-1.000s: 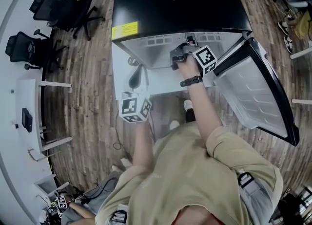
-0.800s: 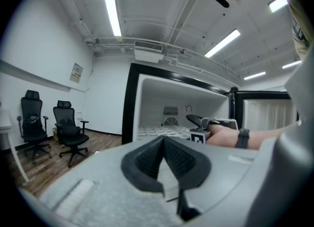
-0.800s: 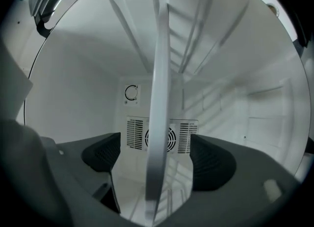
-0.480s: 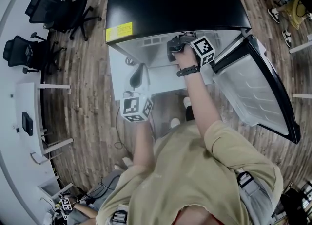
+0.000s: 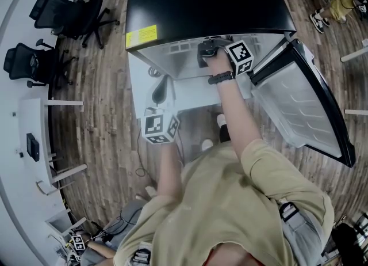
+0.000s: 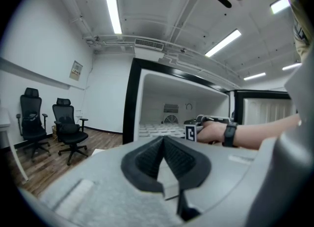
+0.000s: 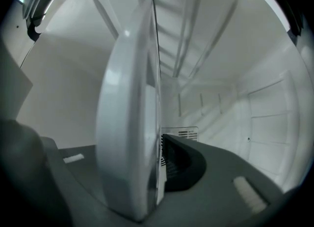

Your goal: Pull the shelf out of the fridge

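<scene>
In the head view, the person's right gripper [image 5: 206, 52] is reaching into the upper opening of the black fridge [image 5: 207, 0]. The fridge door [image 5: 305, 109] is standing open on the right. The left gripper [image 5: 161, 91] is hanging nearer, left of the opening and apart from the fridge. Two black office chairs [image 5: 57, 34] are standing far left on the wooden floor.

In the left gripper view, the left gripper [image 6: 164, 158] is keeping its black jaws pressed together, with nothing between them. Beyond it, the right hand [image 6: 211, 131] is reaching into the white compartment.

In the right gripper view, the right gripper [image 7: 153, 172] has just been closing its jaws. It is now pinching the front rim of the white plastic shelf [image 7: 128, 123], which is sitting inside the fridge.
</scene>
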The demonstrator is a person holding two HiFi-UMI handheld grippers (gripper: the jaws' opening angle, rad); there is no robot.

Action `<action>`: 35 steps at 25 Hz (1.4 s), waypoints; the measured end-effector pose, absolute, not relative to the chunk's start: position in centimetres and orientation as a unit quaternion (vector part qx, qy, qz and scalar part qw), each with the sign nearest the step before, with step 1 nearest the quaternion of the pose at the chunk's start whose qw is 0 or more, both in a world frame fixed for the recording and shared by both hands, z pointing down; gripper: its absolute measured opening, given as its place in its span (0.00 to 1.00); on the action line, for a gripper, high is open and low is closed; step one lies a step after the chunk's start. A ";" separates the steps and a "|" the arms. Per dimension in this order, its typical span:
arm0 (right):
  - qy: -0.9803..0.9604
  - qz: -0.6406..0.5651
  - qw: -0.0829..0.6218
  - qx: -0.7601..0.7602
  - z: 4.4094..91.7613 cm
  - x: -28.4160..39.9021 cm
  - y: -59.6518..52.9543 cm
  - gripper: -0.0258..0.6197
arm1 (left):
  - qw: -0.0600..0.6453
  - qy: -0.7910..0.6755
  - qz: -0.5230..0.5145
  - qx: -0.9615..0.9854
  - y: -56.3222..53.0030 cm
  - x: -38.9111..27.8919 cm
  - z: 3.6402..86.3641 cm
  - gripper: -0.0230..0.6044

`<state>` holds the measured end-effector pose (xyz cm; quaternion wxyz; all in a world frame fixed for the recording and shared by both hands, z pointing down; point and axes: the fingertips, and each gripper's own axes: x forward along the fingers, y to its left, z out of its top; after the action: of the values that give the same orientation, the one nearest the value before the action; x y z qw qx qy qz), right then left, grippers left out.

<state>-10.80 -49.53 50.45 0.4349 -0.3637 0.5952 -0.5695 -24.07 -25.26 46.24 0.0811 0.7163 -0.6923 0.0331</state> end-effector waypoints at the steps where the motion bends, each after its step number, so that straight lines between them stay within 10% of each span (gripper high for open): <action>1: 0.595 -0.572 0.432 -0.363 50.5 -10.9 -49.5 0.18 | 0.082 -0.692 0.032 0.717 -25.2 -24.1 46.3 0.04; 35: 0.583 -0.597 0.402 -0.378 51.5 -9.7 -45.5 0.16 | 0.067 -0.685 0.005 0.725 -22.1 -22.4 44.6 0.04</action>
<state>-9.66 -45.49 51.53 0.4018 -0.3778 0.5830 -0.5966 -22.41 -22.12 44.58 0.0672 0.7252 -0.6853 0.0055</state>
